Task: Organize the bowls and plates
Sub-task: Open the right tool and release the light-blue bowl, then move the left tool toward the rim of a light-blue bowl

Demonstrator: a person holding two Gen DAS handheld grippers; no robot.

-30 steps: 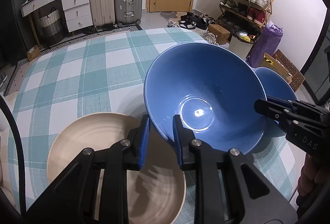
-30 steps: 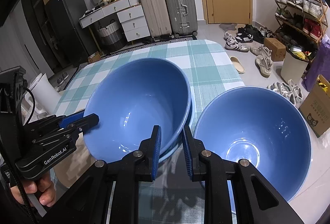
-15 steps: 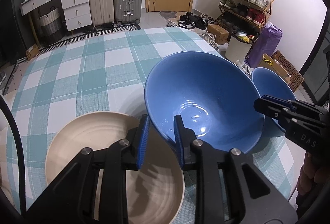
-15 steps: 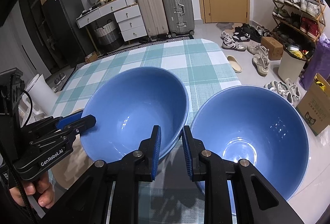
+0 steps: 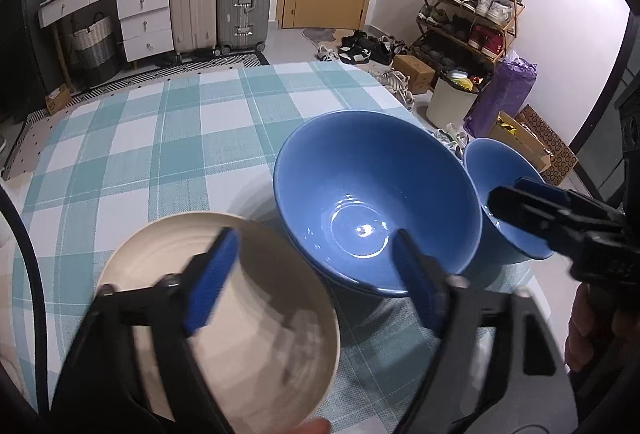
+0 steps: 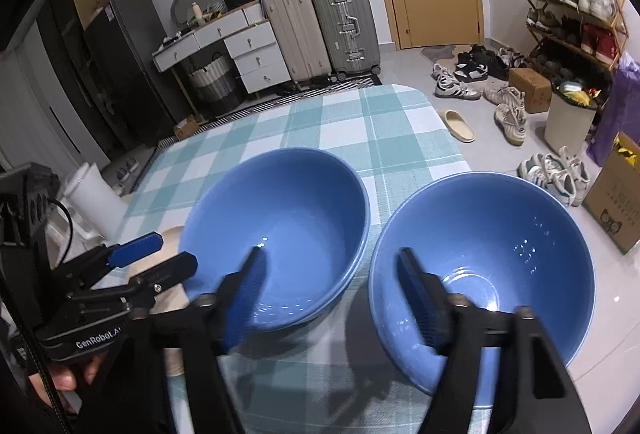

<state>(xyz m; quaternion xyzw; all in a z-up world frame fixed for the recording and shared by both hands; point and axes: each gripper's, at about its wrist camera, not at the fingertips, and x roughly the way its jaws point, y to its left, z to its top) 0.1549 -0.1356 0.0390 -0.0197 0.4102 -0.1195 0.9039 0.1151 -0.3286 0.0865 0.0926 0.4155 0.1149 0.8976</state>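
A blue bowl [image 5: 376, 202] sits nested in another blue bowl on the checked tablecloth [image 5: 160, 138]; it also shows in the right wrist view [image 6: 280, 230]. A second single blue bowl [image 6: 484, 274] stands to its right, also in the left wrist view [image 5: 500, 170]. A cream bowl [image 5: 224, 318] sits to the left. My left gripper [image 5: 316, 282] is open and empty, straddling the gap between the cream bowl and the nested blue bowls. My right gripper [image 6: 328, 286] is open and empty, straddling the gap between the two blue bowls.
The table's right edge [image 6: 452, 146] drops to a floor with shoes and a slipper [image 6: 460, 126]. Suitcases [image 6: 344, 22], a drawer unit and a door stand at the back. A shoe rack [image 5: 468, 14] and a bin stand to the right. A white jug [image 6: 92, 202] stands left of the table.
Both grippers have opened and let go of the blue bowl's rim. The bowl has come down and now rests nested in the blue bowl beneath it.
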